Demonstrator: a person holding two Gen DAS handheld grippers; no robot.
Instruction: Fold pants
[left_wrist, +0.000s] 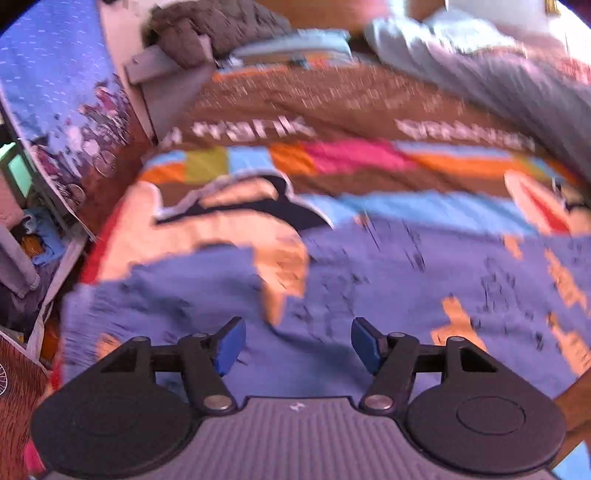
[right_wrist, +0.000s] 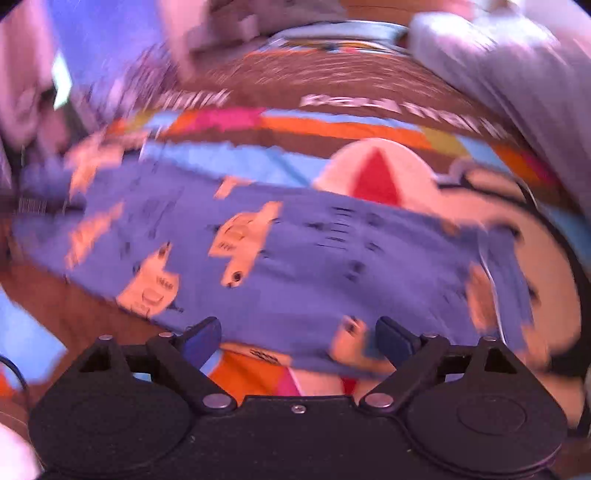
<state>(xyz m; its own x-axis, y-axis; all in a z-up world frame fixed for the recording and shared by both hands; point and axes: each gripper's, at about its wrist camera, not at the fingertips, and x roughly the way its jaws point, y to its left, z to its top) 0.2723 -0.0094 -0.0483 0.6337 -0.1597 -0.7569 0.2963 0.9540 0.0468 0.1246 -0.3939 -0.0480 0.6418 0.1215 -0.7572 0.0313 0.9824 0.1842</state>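
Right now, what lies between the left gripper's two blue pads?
In the left wrist view, the left gripper stands open; between its pads shows only the purple pants with orange animal prints, ungripped.

Light: bright, even, with a violet-pink cast; no hard shadows. Glare: washed-out pale patch at upper right of both views. Blur: heavy motion smear across the bedspread and pants, worse in right view; gripper bodies at the bottom stay sharp. Distortion: fisheye bowing, dark corners

Bed with colourful patterned cover, blue printed pants lying flat on it
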